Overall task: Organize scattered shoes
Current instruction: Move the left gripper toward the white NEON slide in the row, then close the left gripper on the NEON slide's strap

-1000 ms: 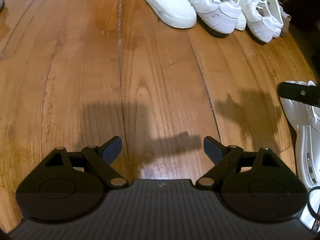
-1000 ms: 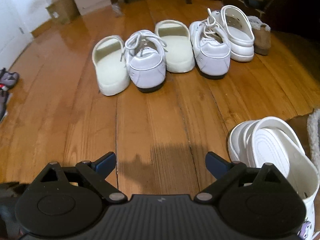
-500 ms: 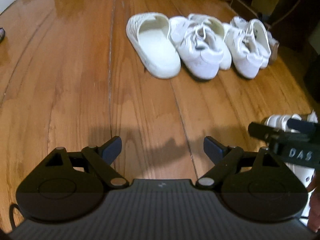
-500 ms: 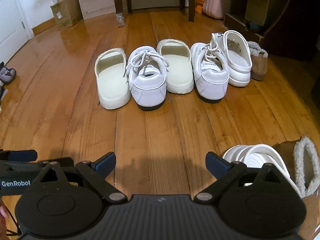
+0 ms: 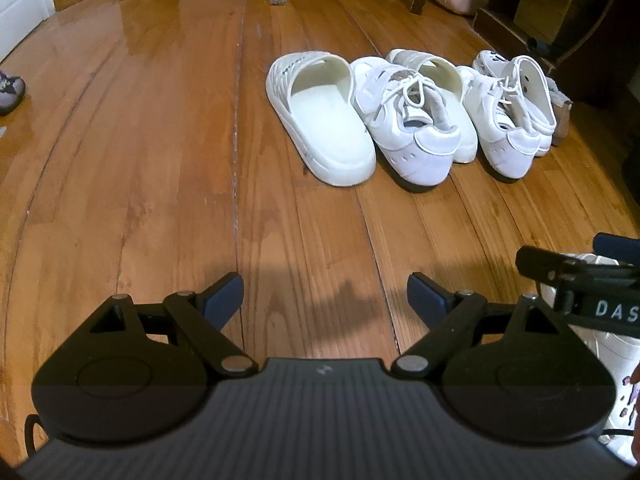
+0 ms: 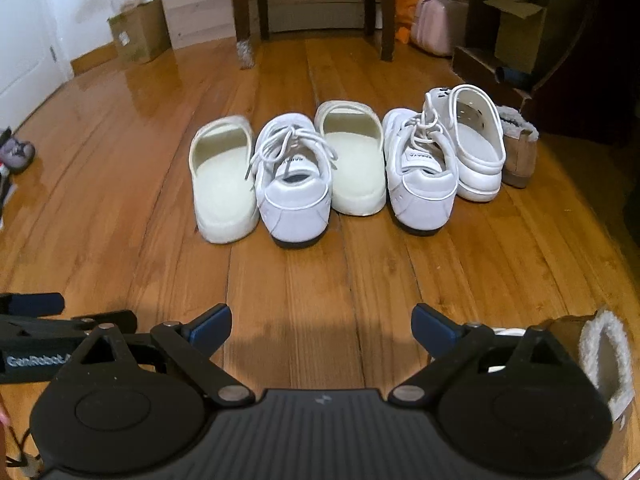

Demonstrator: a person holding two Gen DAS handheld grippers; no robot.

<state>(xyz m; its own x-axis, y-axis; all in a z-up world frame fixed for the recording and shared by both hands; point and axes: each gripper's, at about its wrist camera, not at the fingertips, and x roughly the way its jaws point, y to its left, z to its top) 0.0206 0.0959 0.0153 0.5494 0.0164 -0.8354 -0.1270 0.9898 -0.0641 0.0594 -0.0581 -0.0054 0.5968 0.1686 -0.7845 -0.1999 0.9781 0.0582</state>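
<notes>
Shoe row (image 6: 344, 168) nearer, "GenRobot" (image 6: 36, 360), "DAS" (image 5: 616, 310)

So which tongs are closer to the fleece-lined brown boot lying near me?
Right. The boot lies just right of the open right tongs, beside the right finger. The open left tongs sit farther left, beyond the right ones, with the boot out of their view.
</notes>
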